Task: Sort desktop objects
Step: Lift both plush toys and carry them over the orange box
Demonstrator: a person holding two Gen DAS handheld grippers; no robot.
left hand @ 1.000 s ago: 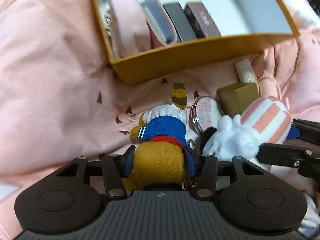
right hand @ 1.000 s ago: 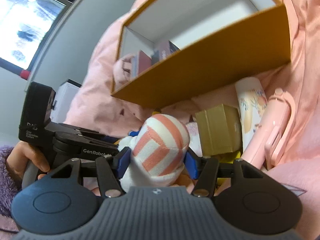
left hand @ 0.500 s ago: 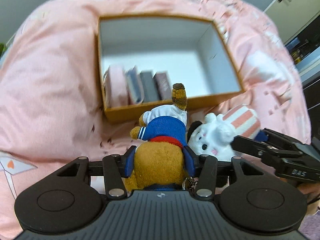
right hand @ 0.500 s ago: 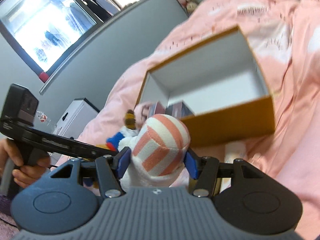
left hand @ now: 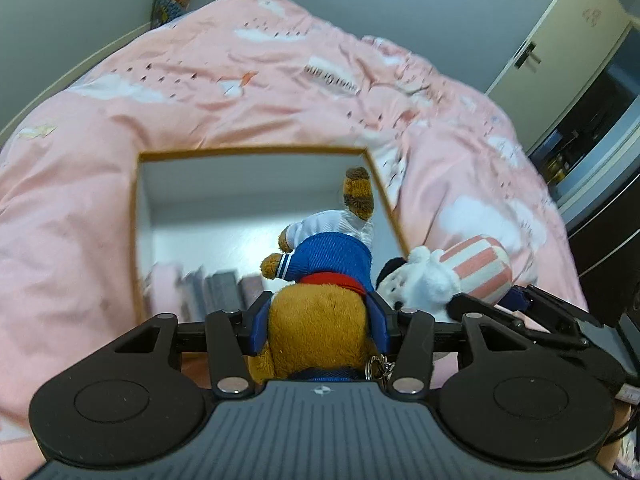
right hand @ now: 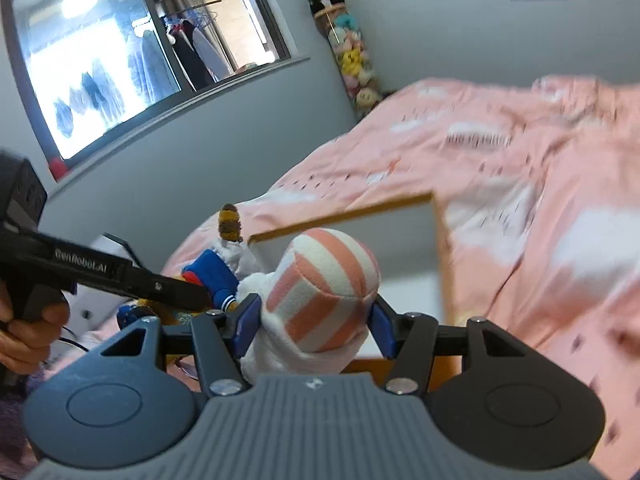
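Two plush toys, one per gripper, both held in the air over the box (left hand: 256,154). Item one: my left gripper (left hand: 320,326) has its blue pads pressed against the brown bear (left hand: 320,312), which wears a blue jacket and white collar; its striped tail points away from me, overlapping the box's right wall. Item two: my right gripper (right hand: 310,320) pinches the white plush (right hand: 320,300) by its pink-and-white striped part; in the left view its face sits just beside the bear, to the right. Item three: box, orange-edged, white inside, resting on the pink bedspread (left hand: 100,160); a row of upright cases (left hand: 212,294) stands along its near wall, blurred. Item four: a hand (right hand: 28,332) grips the left tool's handle, seen at the right view's edge.
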